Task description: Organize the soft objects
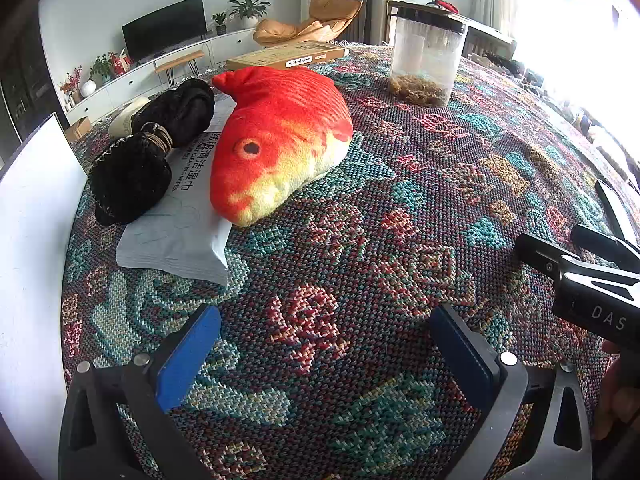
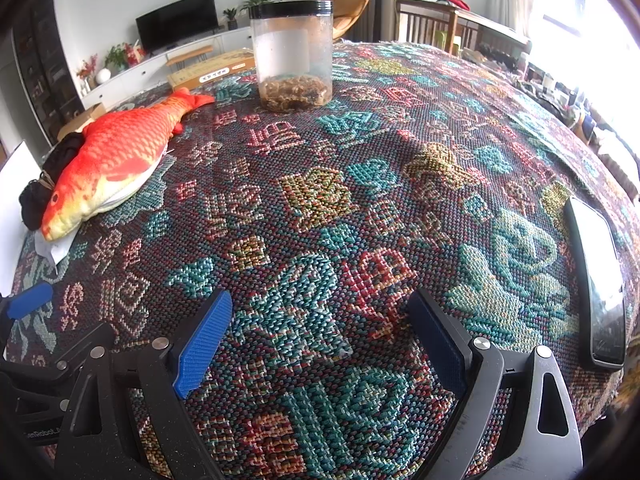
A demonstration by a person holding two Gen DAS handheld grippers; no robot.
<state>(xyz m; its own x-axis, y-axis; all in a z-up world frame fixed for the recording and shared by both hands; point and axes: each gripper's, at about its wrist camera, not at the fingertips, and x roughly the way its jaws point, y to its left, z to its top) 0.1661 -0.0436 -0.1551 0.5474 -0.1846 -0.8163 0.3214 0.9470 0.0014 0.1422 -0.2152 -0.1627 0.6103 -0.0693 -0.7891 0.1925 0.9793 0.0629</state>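
Your left gripper: jaws wide, holding nothing, above woven tablecloth. Your right gripper: likewise wide, empty. Plush fish lies ahead-left, partly on wipes pack, touching black bundle. Jar upright beyond.

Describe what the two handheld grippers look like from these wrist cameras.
Both match: the left gripper and right gripper have black angular frames with silver rivets and blue ribbed finger pads. White "DAS" lettering marks the right gripper's body in the left view. No cables or sleeves show.
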